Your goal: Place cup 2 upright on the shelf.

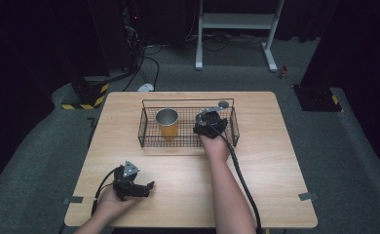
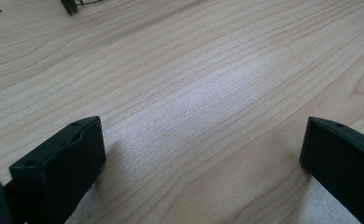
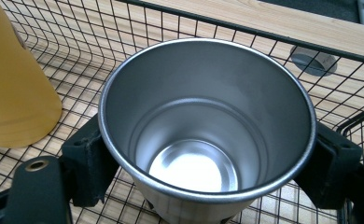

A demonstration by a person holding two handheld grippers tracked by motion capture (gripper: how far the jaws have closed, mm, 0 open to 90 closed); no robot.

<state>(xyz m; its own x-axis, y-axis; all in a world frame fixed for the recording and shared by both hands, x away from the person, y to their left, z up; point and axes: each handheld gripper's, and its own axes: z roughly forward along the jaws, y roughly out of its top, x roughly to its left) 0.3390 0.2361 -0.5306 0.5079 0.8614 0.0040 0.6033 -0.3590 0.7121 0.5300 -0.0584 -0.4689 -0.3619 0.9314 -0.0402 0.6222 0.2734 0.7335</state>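
Note:
A black wire basket [image 1: 188,102] stands at the back middle of the wooden table [image 1: 266,180]. In its left half stands a yellow cup [image 1: 167,123] with a steel inside, upright. My right gripper [image 1: 209,123] reaches into the basket's right half. In the right gripper view its jaws press both sides of an upright, empty steel cup [image 3: 203,135], so the right gripper [image 3: 208,161] is shut on it, with the yellow cup [image 3: 12,84] beside it and the basket's rim [image 3: 245,30] behind. My left gripper [image 1: 148,188] rests near the table's front left, open over bare wood [image 2: 203,158].
A round grey grommet [image 1: 223,104] sits in the tabletop just behind the basket. Beyond the table are a white stand [image 1: 237,22], floor cables and a black-and-yellow striped base [image 1: 88,97]. Bare wood lies between the basket and the table's front edge.

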